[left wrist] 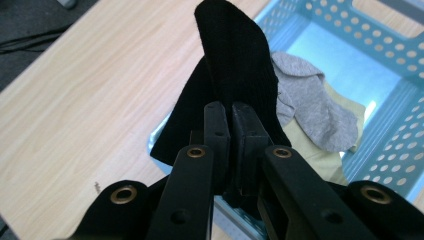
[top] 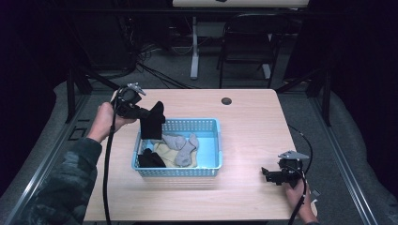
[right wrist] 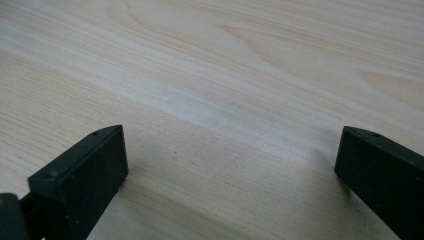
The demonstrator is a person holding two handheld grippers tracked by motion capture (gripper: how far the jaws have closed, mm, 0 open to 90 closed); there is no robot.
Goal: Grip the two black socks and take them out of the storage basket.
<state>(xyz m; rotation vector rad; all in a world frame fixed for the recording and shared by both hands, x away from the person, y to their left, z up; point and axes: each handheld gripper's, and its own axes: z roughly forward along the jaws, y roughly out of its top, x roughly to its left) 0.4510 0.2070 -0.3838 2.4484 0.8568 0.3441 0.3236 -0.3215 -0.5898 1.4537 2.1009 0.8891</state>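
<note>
The left gripper point(top: 149, 114), jaws clamped together on a black sock point(top: 152, 123), held it above the blue basket's point(top: 209, 123) ten o'clock corner. The right gripper point(top: 265, 174), at the table's point(top: 248, 117) four o'clock, rested with jaws wide apart, gripping nothing.

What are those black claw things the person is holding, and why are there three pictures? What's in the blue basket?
The claws are grippers: tools with two black jaws that a person squeezes to pinch things. One picture comes from a camera high above the table. The other two come from little cameras riding on each gripper, looking along its jaws.

The left gripper is pinched shut on a black sock, holding it up over the left end of the blue basket. Inside the basket lie a grey sock, a pale yellow cloth and another black piece.

The right gripper sits low at the right side of the wooden table. Its jaws are wide apart and hold nothing.
</note>
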